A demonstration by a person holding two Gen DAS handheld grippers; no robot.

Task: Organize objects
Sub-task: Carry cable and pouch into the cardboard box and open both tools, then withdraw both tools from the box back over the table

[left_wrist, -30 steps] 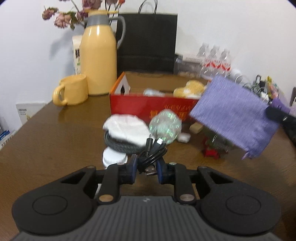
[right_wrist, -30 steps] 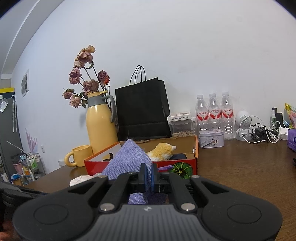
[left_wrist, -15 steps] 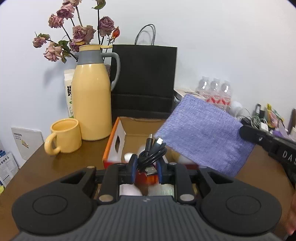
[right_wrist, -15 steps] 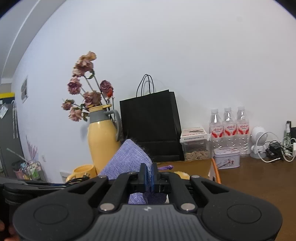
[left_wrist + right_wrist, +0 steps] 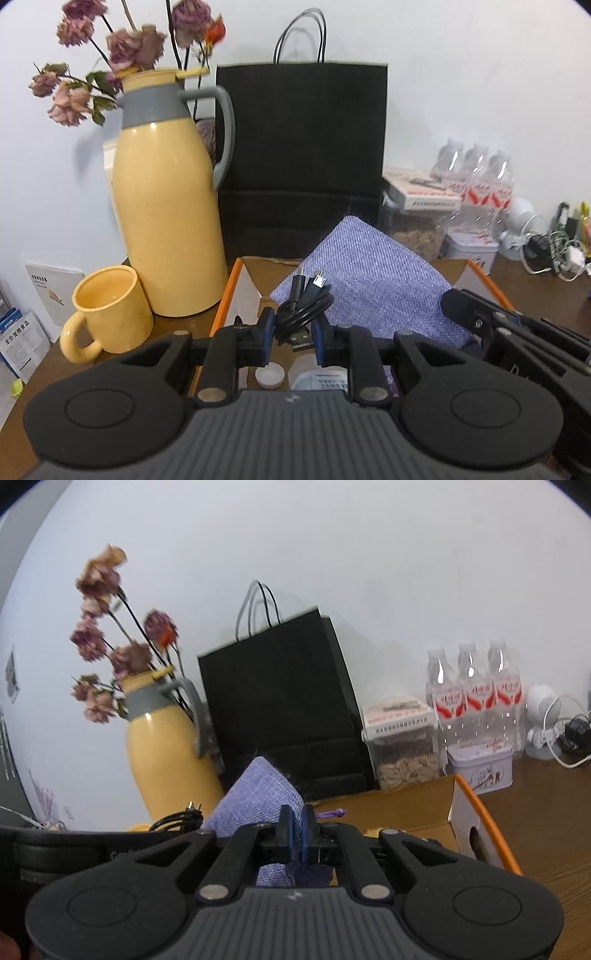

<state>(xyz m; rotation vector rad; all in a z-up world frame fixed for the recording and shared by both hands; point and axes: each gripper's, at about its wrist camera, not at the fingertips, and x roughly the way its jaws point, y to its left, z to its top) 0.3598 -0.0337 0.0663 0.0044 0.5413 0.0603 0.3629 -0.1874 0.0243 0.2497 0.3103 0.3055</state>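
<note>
Standing on the brown wooden table (image 5: 173, 325), an open cardboard box (image 5: 236, 291) with orange edges is seen from both wrist views. Inside it, in the left wrist view, a small white round cap (image 5: 269, 376) and a clear plastic packet with a printed label (image 5: 317, 376) are partly visible below the fingers; in the right wrist view something yellow (image 5: 380, 832) is glimpsed at the box's inner wall, too hidden to be named.

A coiled black USB cable (image 5: 303, 312) is clamped between the blue pads of the left gripper (image 5: 293, 338), its plugs pointing up, and is held over the near left part of the box. A purple woven cloth pouch (image 5: 373, 280) is pinched at one edge by the fully closed right gripper (image 5: 297, 836) and is held above the box, just beside the cable; a purple drawstring (image 5: 330, 813) shows next to the pads.

Behind the box, a black paper bag (image 5: 301, 155) stands against the wall. To its left, dried roses (image 5: 122, 48) are kept in a yellow thermos jug (image 5: 166, 206), and a yellow mug (image 5: 110, 306) stands beside it. To the right, a clear lidded container of snacks (image 5: 402, 749), a small white tin (image 5: 480, 764) and three water bottles (image 5: 472, 686) are lined up.
</note>
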